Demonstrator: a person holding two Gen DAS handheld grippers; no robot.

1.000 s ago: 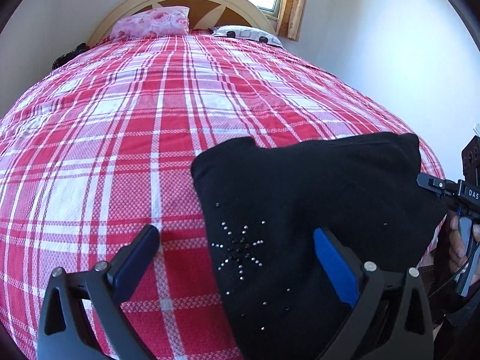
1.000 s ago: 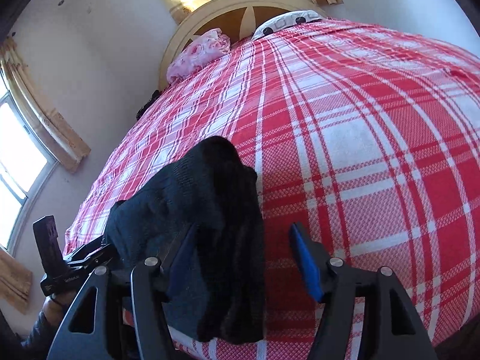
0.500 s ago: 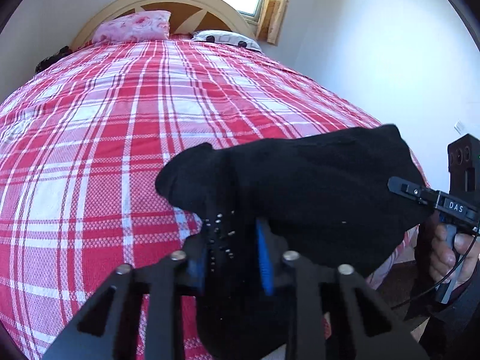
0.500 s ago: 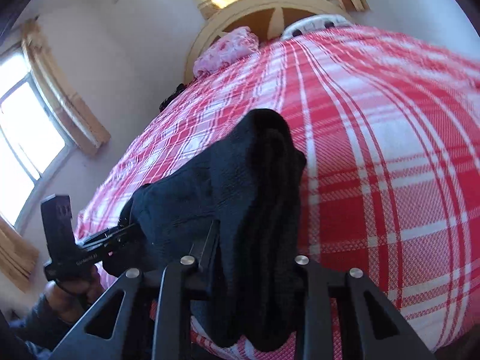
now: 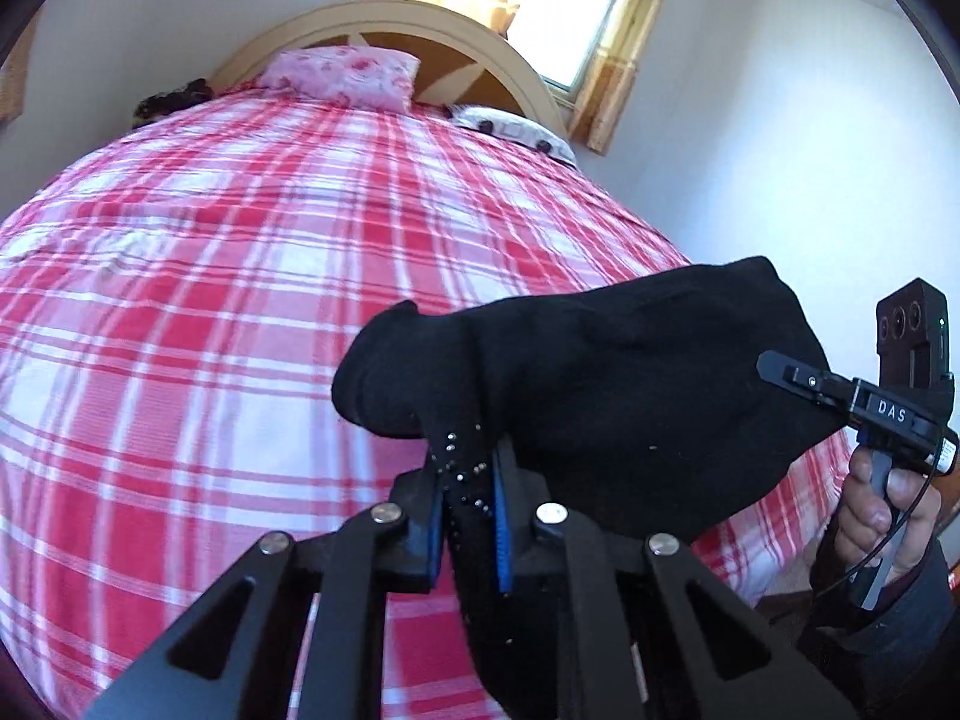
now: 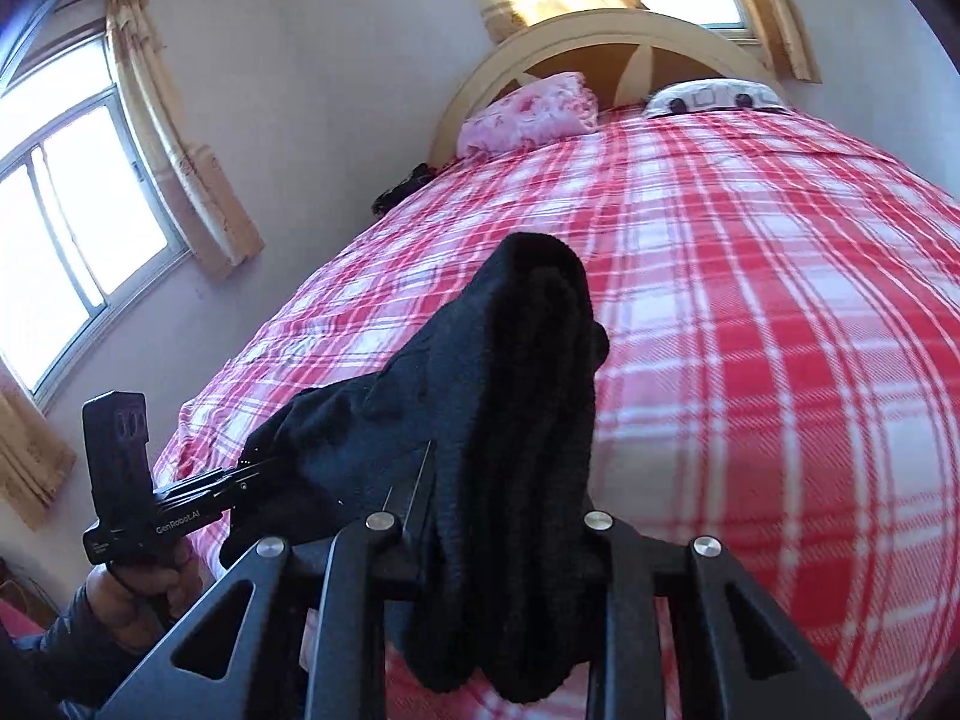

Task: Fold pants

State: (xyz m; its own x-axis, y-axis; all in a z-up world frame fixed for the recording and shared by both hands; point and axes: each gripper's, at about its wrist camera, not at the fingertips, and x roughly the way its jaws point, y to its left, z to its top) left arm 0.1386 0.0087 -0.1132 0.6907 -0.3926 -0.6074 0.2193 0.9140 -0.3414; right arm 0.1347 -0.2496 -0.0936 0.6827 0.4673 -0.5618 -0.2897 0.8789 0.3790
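Now that both grippers have just been closing, each one has a bunch of the black pants squeezed tight between its fingers. The left gripper pinches a thin strip with little shiny dots on it. That strip sits right between the two blue pads. The right gripper is clamped on a thick, bunchy part that sticks out past its fingertips and also droops down under them. The pants hang in the air between the two grippers, above the near end of the red and white checked bed cover.

A second ago, the left gripper's fingers stood wide apart with the pants lying flat on the bed between them. The right gripper's fingers were apart too, with cloth only between them. Now the cloth is off the bed and pulled up into a loose lump.

I think this means the pants are well held at two spots. They look ready to be shaken out and laid flat for the first fold. No fold looks done yet.
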